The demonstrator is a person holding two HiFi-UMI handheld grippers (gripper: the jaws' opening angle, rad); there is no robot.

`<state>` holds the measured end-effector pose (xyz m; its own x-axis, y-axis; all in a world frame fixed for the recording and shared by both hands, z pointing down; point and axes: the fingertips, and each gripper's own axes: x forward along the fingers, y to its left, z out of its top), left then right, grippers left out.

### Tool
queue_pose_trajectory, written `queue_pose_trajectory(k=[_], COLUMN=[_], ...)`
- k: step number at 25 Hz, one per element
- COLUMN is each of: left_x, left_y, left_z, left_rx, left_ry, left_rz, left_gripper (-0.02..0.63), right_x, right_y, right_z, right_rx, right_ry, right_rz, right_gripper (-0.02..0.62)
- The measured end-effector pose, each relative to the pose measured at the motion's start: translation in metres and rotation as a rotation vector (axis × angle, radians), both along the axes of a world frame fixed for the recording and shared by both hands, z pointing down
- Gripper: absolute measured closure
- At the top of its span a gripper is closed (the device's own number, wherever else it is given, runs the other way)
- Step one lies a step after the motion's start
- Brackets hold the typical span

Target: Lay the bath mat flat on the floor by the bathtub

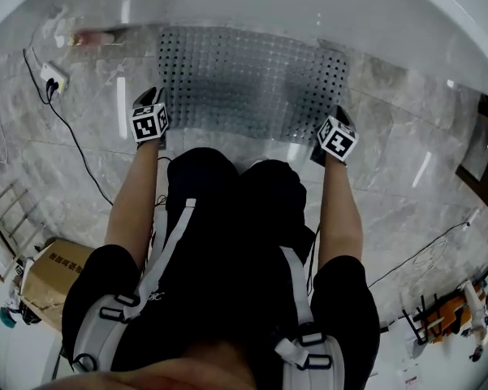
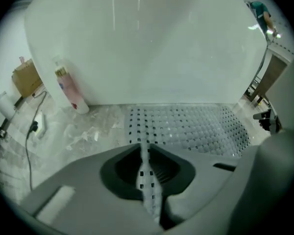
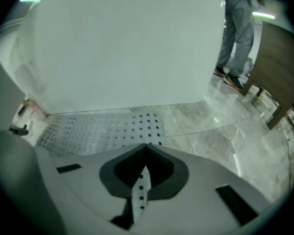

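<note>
Grey bath mat (image 1: 252, 84) on the floor (image 1: 406, 161) beside the white bathtub (image 1: 308, 6), top middle of the frame, left claw (image 1: 152, 97) loose with the mat's edge between its jaws, right claw (image 1: 341, 116) pinching the other near corner

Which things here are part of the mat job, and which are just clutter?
Job: grey perforated rubber bath mat; white bathtub; grey marble floor; left gripper; right gripper.
Lying about: pink-and-white bottle; brown cardboard box; white power strip with black cable.

Dim, cool light, dark warped edges, streaky glare on glossy floor (image 1: 394, 189).
</note>
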<state>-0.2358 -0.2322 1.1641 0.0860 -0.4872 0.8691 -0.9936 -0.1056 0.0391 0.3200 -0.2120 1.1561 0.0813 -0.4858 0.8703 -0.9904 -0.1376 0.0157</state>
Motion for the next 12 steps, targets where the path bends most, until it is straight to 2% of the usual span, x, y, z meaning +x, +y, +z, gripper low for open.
queue_pose_trajectory(k=[1, 3, 6, 9, 12], left_x=[0.003, 0.017, 0.049, 0.077, 0.094], left_y=[-0.006, -0.018, -0.026, -0.025, -0.019], left_z=[-0.027, -0.097, -0.226, -0.366, -0.509], left_rx=[0.032, 0.112, 0.213, 0.286, 0.368], left_ry=[-0.004, 0.002, 0.064, 0.129, 0.153], left_rz=[0.016, 0.07, 0.101, 0.097, 0.104], left_gripper=[0.604, 0.604, 0.604, 0.604, 0.604], right_x=[-0.014, -0.041, -0.072, -0.096, -0.113], right_y=[-0.004, -0.013, -0.022, -0.023, -0.019], right_z=[-0.025, -0.087, -0.21, -0.352, -0.5], right_rx=[0.018, 0.054, 0.138, 0.241, 0.362], right_ry=[-0.018, -0.067, -0.131, -0.134, -0.111], right_rz=[-0.043, -0.098, -0.12, -0.165, -0.205], right_gripper=[0.589, 0.589, 0.589, 0.591, 0.59])
